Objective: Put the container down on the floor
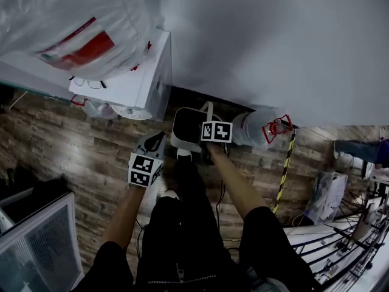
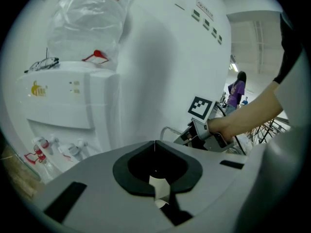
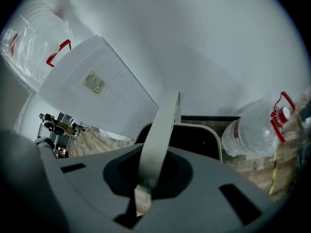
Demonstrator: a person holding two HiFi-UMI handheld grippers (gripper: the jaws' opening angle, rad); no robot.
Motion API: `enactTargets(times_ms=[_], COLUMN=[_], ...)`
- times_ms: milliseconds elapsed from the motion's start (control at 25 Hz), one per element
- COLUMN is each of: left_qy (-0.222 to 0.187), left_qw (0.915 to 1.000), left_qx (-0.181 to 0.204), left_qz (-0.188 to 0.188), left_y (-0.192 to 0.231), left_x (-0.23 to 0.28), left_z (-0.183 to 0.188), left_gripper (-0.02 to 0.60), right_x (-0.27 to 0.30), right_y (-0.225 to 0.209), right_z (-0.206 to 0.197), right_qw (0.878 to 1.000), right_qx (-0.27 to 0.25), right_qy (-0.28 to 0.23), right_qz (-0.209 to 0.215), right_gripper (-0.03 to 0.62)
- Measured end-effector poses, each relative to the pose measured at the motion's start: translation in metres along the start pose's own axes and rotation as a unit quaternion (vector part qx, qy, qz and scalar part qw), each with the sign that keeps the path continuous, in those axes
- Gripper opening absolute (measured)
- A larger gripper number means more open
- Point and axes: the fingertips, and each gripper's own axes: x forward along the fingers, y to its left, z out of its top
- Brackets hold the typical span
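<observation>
A white container [image 1: 187,128] with a dark inside is low down by the foot of the white wall, between the water dispenser and a lying bottle. My right gripper [image 1: 208,115] is above it, shut on its pale bail handle [image 3: 162,125], which rises straight up from the rim [image 3: 204,129] into the jaws. Whether the container's base touches the wooden floor I cannot tell. My left gripper [image 1: 154,142] hovers to the container's left, apart from it. In the left gripper view its jaws [image 2: 154,148] meet along a seam with nothing between them.
A white water dispenser [image 1: 149,81] with a plastic-wrapped bottle [image 1: 79,23] stands left of the container. A big water bottle [image 1: 258,128] with a red handle lies to its right, beside a yellow-black striped bar [image 1: 284,169]. Wire racks [image 1: 352,248] are at the lower right and a glass cabinet [image 1: 36,236] at the lower left.
</observation>
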Motion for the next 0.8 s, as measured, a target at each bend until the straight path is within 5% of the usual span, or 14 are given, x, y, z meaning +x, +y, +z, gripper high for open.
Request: enactTargets(times_ms=[800], left_qy=[0.0], left_qw=[1.0], left_qx=[0.003], left_qz=[0.009], left_y=[0.059], left_x=[0.137], left_z=[-0.157], left_gripper=[0.015], right_x=[0.209], right_y=[-0.065], right_z=[0.011], right_qw=[0.999], right_qx=[-0.048], right_qy=[0.008], right_qz=[-0.004], right_gripper=[0.011])
